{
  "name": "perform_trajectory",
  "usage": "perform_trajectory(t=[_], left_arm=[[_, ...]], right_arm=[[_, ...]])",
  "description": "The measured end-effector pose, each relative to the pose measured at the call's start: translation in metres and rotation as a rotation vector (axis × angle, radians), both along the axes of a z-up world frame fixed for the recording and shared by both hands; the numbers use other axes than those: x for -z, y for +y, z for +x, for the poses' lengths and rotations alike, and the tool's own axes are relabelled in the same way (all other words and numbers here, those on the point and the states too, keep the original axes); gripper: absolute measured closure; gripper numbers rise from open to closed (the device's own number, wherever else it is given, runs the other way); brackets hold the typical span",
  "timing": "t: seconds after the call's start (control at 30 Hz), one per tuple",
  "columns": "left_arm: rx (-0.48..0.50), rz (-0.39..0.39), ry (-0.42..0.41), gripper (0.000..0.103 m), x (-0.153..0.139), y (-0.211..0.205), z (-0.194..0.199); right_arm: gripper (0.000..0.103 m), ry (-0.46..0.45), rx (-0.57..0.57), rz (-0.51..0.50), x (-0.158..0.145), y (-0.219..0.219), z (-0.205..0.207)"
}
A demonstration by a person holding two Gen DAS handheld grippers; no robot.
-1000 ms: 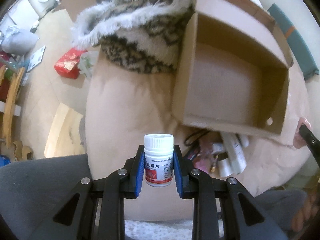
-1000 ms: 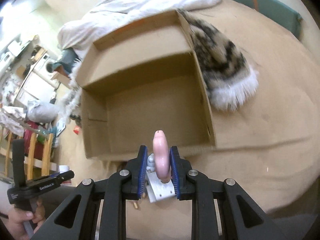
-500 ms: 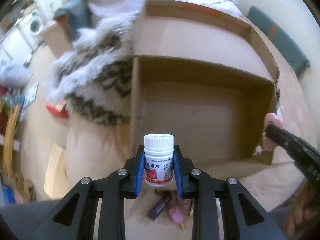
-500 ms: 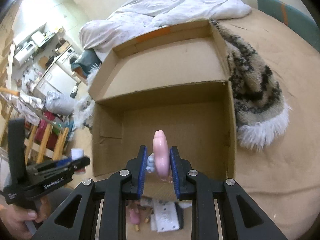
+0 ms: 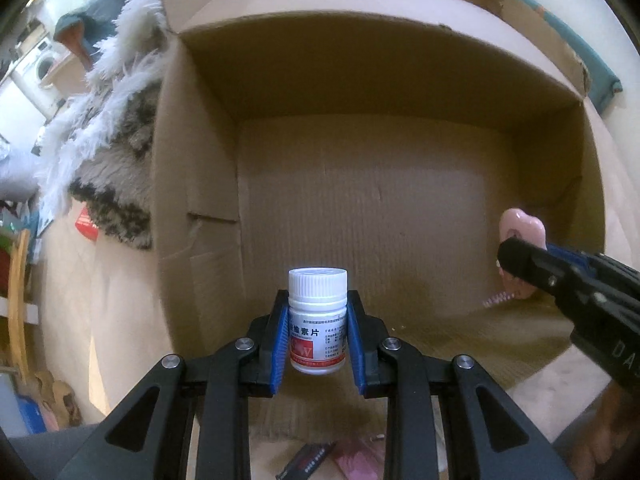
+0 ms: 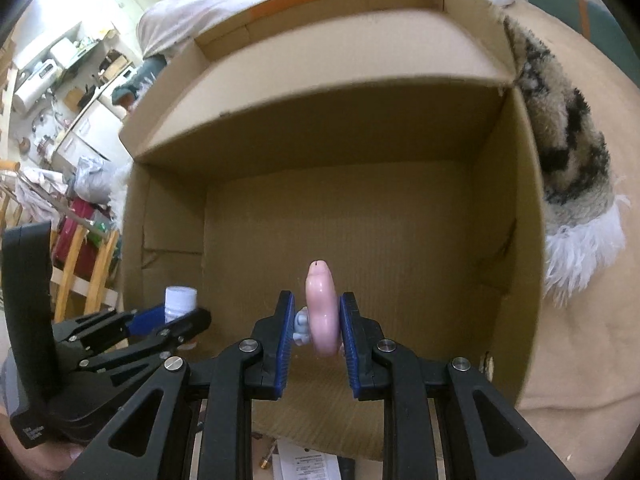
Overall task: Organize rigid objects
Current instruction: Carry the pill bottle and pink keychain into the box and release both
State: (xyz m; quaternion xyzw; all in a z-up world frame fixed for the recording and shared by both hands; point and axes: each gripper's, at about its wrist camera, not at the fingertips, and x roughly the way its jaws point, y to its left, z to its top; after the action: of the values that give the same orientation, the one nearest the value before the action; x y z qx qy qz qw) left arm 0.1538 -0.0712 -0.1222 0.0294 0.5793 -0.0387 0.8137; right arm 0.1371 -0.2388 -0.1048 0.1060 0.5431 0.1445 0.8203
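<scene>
Bed (image 6: 592,272) with tan cover fills the right of the right wrist view. Open cardboard box (image 5: 400,208) takes up most of both frames, floor bare. Fur blanket (image 5: 100,152) left of box in the left view. Left gripper (image 5: 318,334) low centre, jaws nearly closed, clamping white pill bottle (image 5: 318,320) upright over box floor. Right gripper (image 6: 318,328) low centre, jaws narrow, gripping pink toy (image 6: 322,308) above box floor; toy shows at right edge of the left view.

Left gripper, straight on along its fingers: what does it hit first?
Most likely the bare floor of the cardboard box. The left gripper, shut on the pill bottle, points down into it with nothing else in line; the bottle would touch first. Depth is unclear.
</scene>
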Motion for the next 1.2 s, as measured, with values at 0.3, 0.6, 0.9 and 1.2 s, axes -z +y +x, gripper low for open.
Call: perform_trajectory(t=[0.3, 0.6, 0.9, 1.2], left_arm=[[-0.001, -0.033, 0.01, 0.079, 0.01, 0.0, 0.002], [-0.003, -0.029, 0.018, 0.079, 0.01, 0.0, 0.002], [-0.011, 0.009, -0.027, 0.076, -0.002, 0.002, -0.003], [-0.009, -0.008, -0.138, 0.031, -0.036, -0.009, -0.018]], right_arm=[[0.079, 0.053, 0.003, -0.038, 0.021, 0.004, 0.006], [0.079, 0.088, 0.008, -0.047, 0.032, -0.001, 0.007], [0.078, 0.035, 0.03, -0.012, 0.021, -0.005, 0.01], [0.012, -0.149, 0.078, 0.018, -0.016, -0.011, 0.006]])
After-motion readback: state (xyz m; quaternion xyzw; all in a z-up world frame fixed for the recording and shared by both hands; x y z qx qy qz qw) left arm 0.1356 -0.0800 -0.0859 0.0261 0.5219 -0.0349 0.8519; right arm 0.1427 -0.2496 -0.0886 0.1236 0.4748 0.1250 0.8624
